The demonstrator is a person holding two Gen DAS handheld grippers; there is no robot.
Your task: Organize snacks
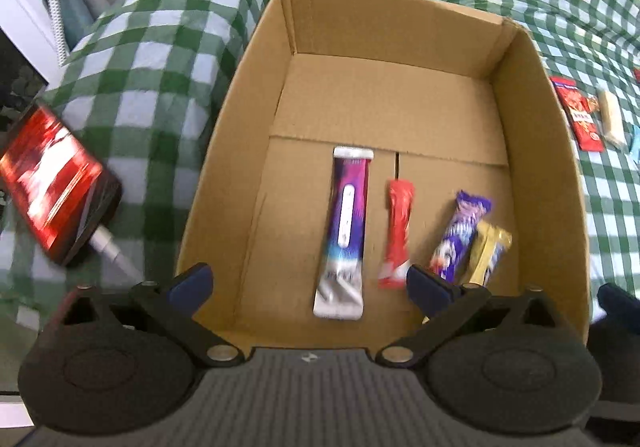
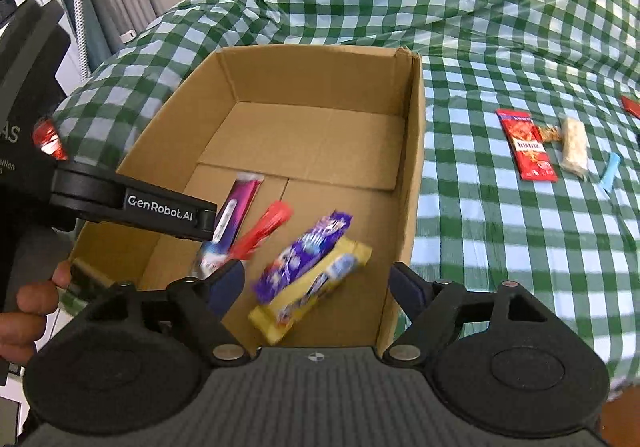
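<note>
Cardboard box (image 1: 256,95), open-topped, is sitting on a green-checked cloth (image 1: 160,59). On its floor four wrapped snacks are lying side by side: long purple-and-silver bar (image 1: 346,235), red stick (image 1: 396,235), purple bar (image 1: 460,235), yellow bar (image 1: 488,253) touching the purple one. Left gripper (image 1: 310,287) is hovering over the box, jaws spread wide, holding nothing. Right gripper (image 2: 316,287) is likewise standing spread and empty above the purple and yellow bars. More snacks, including a red packet (image 2: 526,145), are waiting on the cloth beside the box.
</note>
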